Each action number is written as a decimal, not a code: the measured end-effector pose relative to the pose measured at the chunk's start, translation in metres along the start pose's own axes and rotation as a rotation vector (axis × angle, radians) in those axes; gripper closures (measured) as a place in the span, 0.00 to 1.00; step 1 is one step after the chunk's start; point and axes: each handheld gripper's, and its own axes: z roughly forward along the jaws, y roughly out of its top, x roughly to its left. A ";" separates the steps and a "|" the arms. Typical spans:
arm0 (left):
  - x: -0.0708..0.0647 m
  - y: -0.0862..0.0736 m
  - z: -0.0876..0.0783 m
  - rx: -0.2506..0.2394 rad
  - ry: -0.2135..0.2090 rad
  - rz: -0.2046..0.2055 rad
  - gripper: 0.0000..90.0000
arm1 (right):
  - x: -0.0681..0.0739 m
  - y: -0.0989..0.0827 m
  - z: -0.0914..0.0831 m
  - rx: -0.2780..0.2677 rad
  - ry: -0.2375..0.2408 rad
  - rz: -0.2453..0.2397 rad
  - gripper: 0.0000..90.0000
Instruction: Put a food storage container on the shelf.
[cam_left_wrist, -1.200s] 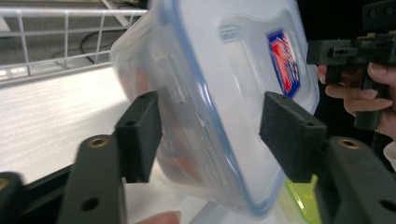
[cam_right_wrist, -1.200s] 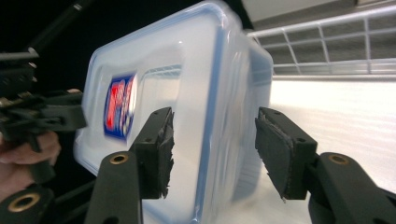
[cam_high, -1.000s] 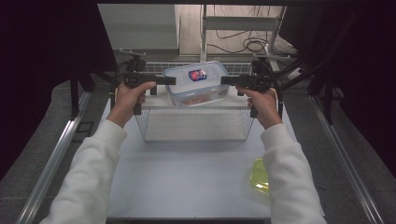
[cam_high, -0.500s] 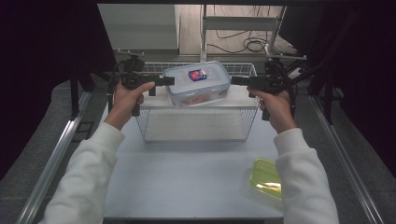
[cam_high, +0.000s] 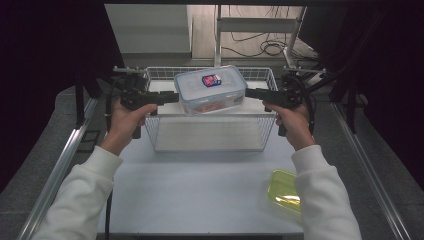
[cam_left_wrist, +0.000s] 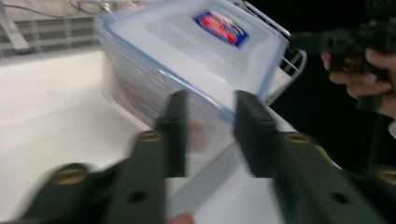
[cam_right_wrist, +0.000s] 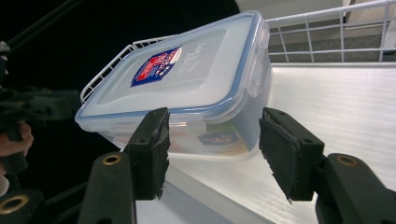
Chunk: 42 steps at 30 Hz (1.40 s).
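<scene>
1. A clear plastic container (cam_high: 210, 90) with a blue-edged lid and a red and blue label is seen tilted inside a white wire basket (cam_high: 210, 131) at the far part of the pale counter (cam_high: 200, 190).
2. The left gripper (cam_high: 172, 97) is held at the container's left end; its fingers (cam_left_wrist: 175, 130) have just been closing, and in the left gripper view the container's near corner lies between them.
3. That view is blurred, so whether the pads press on the container cannot be told.
4. The right gripper (cam_high: 250, 93) is held just beside the container's right end.
5. In the right gripper view its fingers (cam_right_wrist: 152, 149) are seen apart, with the container's end beyond their tips and not clamped.
6. A yellow-green lid (cam_high: 284, 190) is seen lying flat on the counter near the person's right sleeve (cam_high: 325, 200), well apart from the basket.
7. Each gripper is carried by a hand in a white sleeve, the left hand (cam_high: 127, 122) outside the basket's left wall.
</scene>
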 end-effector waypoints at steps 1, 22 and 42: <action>-0.002 -0.003 0.002 0.012 -0.020 0.009 0.93 | 0.000 -0.002 0.001 0.001 0.003 -0.001 0.48; -0.014 -0.019 0.039 0.060 -0.076 0.063 1.00 | -0.004 -0.017 -0.001 0.020 0.016 -0.025 0.49; 0.016 -0.014 0.037 0.049 0.001 -0.013 1.00 | -0.001 -0.025 0.003 0.031 0.046 -0.046 0.47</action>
